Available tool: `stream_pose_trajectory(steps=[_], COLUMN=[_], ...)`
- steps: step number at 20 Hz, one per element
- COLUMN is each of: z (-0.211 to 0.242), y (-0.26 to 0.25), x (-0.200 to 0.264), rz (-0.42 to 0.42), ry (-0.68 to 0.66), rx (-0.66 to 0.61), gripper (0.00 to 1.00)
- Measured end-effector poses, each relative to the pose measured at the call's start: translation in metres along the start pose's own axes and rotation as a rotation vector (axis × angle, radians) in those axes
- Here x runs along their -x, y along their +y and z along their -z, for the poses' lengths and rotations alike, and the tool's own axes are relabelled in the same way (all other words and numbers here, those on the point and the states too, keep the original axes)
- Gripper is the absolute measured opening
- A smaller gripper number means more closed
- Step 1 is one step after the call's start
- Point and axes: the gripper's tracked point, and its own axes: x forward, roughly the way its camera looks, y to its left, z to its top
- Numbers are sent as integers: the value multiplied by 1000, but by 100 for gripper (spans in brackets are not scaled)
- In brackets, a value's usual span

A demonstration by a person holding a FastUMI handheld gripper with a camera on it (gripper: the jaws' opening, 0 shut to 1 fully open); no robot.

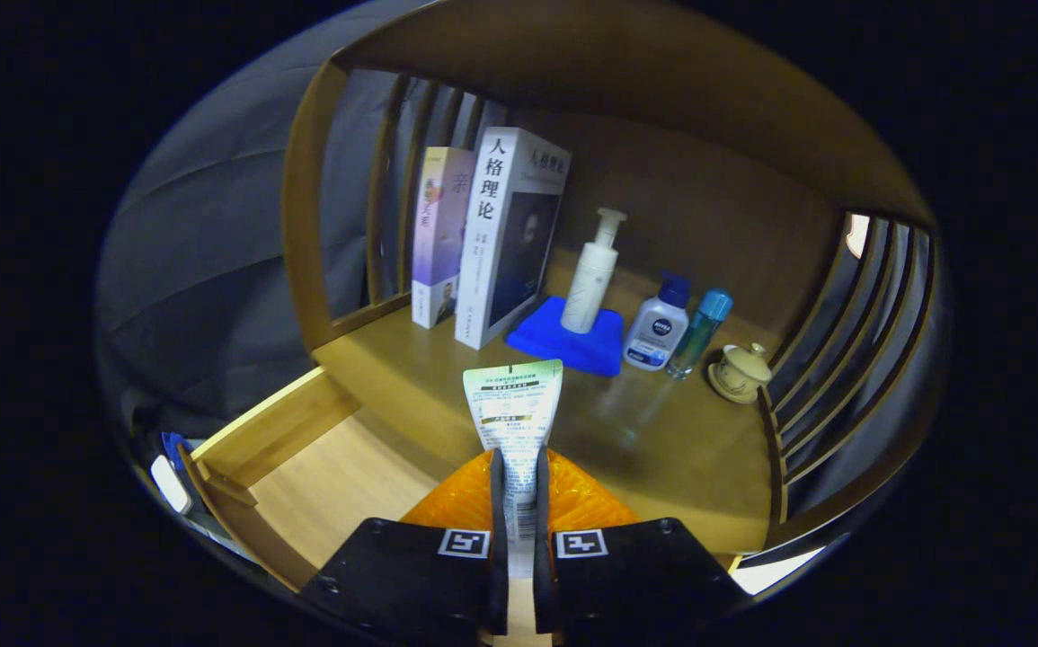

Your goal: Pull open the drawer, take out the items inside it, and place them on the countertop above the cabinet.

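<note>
where the two fingers press together from either side, the gripper [519, 503] pinches a flat squeeze tube [516, 413], pale with a green band at its crimped end and small print on its face. the tube stands upright between the fingers, its crimped end raised in front of the countertop [662, 440]. an orange packet [572, 499] lies just behind the fingers, low in the open drawer [330, 485], whose pale wooden floor and raised side wall extend off to the left of the fingers. the countertop's front edge runs across just beyond the tube; the wooden surface ahead of it is bare up to the items at the back. there, two books [483, 234] stand upright against the slatted left side, a blue cloth [563, 346] lies beside them with a white pump bottle [592, 274] standing on it, then a small white bottle with a blue cap [660, 325], a clear teal bottle [700, 331] just beside it, and a lidded cup [739, 370] near the slatted right side. a shelf board closes the space overhead.
</note>
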Motion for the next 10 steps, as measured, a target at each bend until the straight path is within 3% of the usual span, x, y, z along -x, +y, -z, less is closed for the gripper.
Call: stream_pose_trajectory(steps=[4, 10], z=[-4, -6], y=[-10, -15], x=[-23, -56], rz=[33, 14], ry=[20, 59], rx=[-19, -163], gripper=[13, 14])
